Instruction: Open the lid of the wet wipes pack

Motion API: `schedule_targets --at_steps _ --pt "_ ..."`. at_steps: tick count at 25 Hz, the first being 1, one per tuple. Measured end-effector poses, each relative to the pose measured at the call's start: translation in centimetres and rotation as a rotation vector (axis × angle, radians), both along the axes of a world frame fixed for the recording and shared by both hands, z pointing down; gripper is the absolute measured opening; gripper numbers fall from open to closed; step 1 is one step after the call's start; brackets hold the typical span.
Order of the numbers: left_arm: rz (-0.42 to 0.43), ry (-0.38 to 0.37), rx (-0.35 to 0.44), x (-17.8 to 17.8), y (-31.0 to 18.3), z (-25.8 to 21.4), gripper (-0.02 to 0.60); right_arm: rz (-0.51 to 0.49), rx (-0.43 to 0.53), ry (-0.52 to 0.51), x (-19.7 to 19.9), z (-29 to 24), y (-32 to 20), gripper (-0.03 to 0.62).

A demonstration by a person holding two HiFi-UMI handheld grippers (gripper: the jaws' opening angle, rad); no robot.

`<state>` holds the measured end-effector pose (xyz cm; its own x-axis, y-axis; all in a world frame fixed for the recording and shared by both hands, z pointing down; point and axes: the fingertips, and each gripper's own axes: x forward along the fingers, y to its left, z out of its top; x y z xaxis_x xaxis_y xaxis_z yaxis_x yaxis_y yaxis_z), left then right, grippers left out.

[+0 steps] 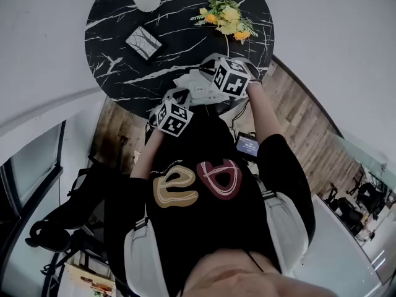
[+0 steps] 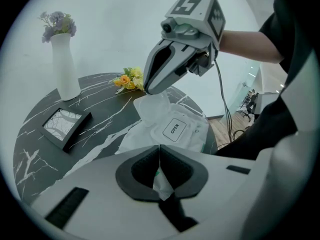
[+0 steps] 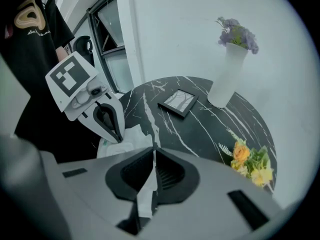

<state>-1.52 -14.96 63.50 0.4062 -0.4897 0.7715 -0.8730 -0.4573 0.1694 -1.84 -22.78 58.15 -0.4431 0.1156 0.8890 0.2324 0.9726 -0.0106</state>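
Fingers of the left gripper (image 2: 159, 156) pinch the wet wipes pack (image 2: 175, 129) at its edge; right gripper (image 3: 153, 159) fingers pinch its raised lid (image 2: 151, 106).

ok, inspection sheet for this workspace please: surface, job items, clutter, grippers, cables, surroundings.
Surface: round black marble table.
Job's things: wet wipes pack at the table's near edge; lid flipped up, OPEN label showing.
Clutter: white vase with purple flowers, picture frame, yellow flowers.
Grippers: left gripper shut on the pack's near edge; right gripper shut on the lid.
Cables: one cable hangs from the right gripper, beside the table.
Surroundings: wooden floor, white wall, window.
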Motion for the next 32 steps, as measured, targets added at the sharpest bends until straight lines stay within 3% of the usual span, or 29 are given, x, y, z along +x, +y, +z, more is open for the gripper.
schedule_targets --at_steps 11,23,32 --pt "-0.029 0.003 0.002 -0.1 -0.1 -0.1 0.02 0.01 -0.079 0.02 -0.6 1.7 -1.5 0.031" --pt "-0.051 -0.004 -0.001 -0.1 -0.1 0.0 0.02 0.116 -0.244 0.031 -0.6 3.7 -2.2 0.037" --pt "-0.078 0.026 -0.007 -0.1 -0.2 -0.1 0.02 0.207 -0.305 0.012 -0.6 4.4 -2.5 0.037"
